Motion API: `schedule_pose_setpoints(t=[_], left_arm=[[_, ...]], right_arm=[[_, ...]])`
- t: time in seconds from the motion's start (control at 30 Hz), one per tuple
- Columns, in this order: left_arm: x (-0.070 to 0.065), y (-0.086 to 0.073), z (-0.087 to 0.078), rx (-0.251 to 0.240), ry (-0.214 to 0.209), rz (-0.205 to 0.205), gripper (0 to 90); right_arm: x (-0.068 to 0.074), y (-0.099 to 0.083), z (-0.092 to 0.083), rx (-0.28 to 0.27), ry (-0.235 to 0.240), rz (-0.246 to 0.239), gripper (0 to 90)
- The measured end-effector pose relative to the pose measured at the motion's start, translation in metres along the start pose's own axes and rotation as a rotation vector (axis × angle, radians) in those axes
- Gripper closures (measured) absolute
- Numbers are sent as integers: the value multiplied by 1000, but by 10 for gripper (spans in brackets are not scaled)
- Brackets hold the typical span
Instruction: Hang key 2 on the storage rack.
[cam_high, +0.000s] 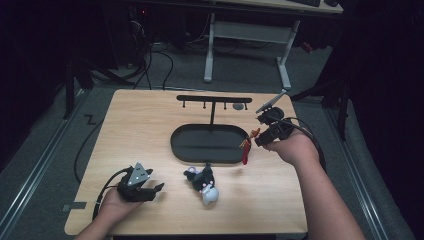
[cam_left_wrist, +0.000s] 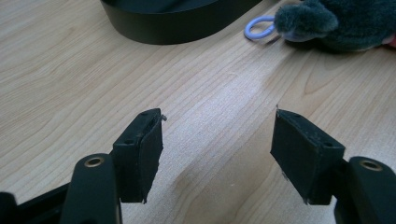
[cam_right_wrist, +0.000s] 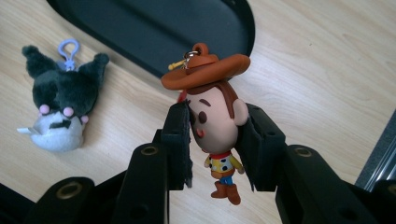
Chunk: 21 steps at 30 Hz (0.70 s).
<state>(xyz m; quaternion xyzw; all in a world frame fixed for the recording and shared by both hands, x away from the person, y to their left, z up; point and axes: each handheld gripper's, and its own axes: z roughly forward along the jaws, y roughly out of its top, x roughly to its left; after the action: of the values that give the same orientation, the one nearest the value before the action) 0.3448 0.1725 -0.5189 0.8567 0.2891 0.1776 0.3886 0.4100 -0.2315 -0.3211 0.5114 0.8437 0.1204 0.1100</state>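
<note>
right claw (cam_right_wrist: 212, 135) clenched on the cowboy keychain's (cam_right_wrist: 215, 116) head, above the tabletop (cam_high: 150, 130) near its right edge; figure looks light, rigid, smooth, best pinched at the head; left claw (cam_left_wrist: 217, 154) released.

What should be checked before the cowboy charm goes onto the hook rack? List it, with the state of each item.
1. Grip on the cowboy keychain: right claw pads press both sides of its head. Ok.
2. Keychain's metal loop free above the hat: ok.
3. Rack's crossbar and hooks unobstructed: ok in the high view.
4. Which hook is free: cannot tell, too small; something dark sits near the right end.
5. Left claw open, holding nothing, away from the black tray: ok.
6. Plush keychain lying clear of the path, in front of the tray: ok.
</note>
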Motion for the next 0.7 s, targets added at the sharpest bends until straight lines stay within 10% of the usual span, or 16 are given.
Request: schedule_pose_setpoints(t=[0.7], left_arm=[[1, -1, -1, 4, -3, -2, 343]], right_arm=[[-18, 36, -3, -29, -43, 54, 657]])
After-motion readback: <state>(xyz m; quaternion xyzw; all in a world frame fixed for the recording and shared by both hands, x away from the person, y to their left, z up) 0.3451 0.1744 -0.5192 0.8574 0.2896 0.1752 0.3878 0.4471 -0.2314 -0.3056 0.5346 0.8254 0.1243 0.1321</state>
